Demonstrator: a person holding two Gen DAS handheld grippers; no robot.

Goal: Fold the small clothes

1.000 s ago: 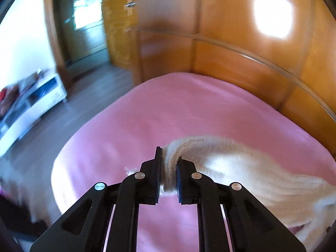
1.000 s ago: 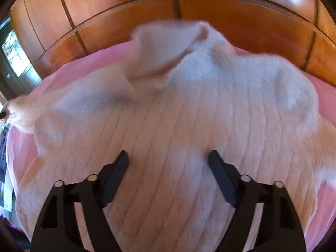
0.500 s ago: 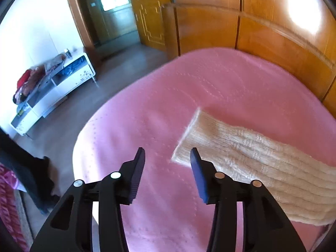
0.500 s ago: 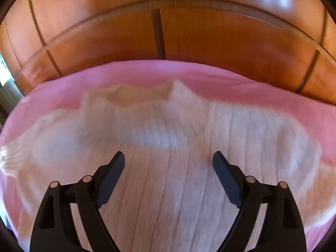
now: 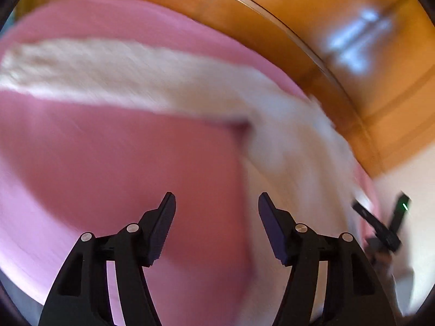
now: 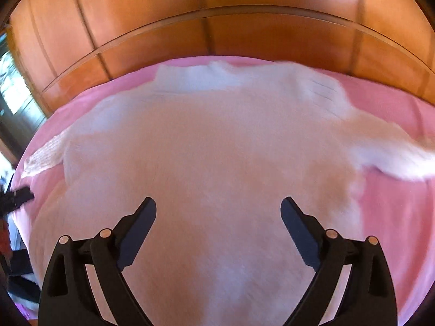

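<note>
A cream knit sweater (image 6: 212, 146) lies spread flat on the pink bed cover (image 6: 394, 217), collar toward the headboard, both sleeves stretched out sideways. In the left wrist view, blurred by motion, its left sleeve (image 5: 114, 73) runs across the cover and its body (image 5: 293, 146) lies at the right. My left gripper (image 5: 217, 203) is open and empty above bare cover beside the sweater's left edge. My right gripper (image 6: 218, 209) is open and empty over the sweater's lower body. The other gripper shows at the right edge (image 5: 386, 228) and at the left edge (image 6: 16, 198).
A glossy wooden headboard (image 6: 217, 32) runs along the far edge of the bed. A doorway or window (image 6: 11, 89) shows at the far left. A pale wall (image 5: 413, 174) stands beyond the bed's right side.
My left gripper let go of the sleeve end, opened, and swung right toward the sweater's body. The sweater settled flat. My right gripper stayed open and drew back slightly over the lower body.
</note>
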